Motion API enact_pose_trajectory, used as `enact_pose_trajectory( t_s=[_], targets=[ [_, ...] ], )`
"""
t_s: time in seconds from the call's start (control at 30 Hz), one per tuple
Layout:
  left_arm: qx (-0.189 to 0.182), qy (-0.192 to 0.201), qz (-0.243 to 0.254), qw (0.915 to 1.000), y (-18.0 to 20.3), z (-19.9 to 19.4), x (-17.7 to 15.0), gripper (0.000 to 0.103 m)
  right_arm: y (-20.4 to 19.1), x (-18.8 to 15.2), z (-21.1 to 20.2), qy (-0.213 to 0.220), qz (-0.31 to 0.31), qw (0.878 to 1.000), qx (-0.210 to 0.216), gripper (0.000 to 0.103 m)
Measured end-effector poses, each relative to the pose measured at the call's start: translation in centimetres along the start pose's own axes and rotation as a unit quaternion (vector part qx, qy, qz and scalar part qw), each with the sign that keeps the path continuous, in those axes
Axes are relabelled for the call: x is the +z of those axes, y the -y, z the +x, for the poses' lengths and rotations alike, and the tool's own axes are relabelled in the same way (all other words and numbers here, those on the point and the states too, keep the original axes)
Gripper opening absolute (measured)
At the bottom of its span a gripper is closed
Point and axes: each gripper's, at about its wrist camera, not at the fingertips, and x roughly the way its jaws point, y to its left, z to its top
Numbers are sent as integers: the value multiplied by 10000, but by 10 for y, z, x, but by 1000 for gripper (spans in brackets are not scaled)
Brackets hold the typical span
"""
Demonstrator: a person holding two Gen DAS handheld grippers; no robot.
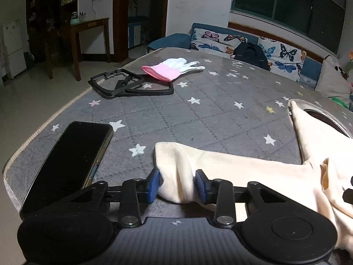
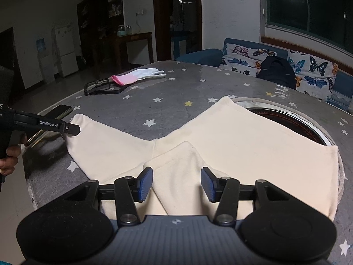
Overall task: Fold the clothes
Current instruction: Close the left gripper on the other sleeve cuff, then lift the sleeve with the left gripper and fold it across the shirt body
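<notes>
On the left we see the left gripper [image 1: 177, 184] with its blue pads pressed on a bunched cuff of the cream garment [image 2: 220, 137], which lies spread on the grey star-patterned table [image 1: 198, 110]. A phone [image 1: 70, 165] lies just left of that cuff. Further right, the right gripper [image 2: 176, 184] stands partly open over a folded-up flap of the cloth, pads not pressing it.

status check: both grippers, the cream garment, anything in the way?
Left gripper shut on cream garment leg end. Right gripper open over a raised fold. Phone beside left gripper; glove and black frame farther off.
</notes>
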Motion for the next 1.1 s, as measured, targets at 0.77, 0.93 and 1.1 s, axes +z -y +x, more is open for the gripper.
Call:
enact_pose_trajectory(
  t_s=[0.77,0.93,1.1],
  targets=[
    [-1344,487,147,9896,46,-41,17,19,14,-6,-19,182,257,9995,-78,49],
    [-780,626,252,9947,46,-42,15,28,17,-8,-21,183,297,9994,-68,49],
    [-61,480,-22,9988,23,-28,7,54,18,-10,-19,151,334,9993,-33,49]
  ],
)
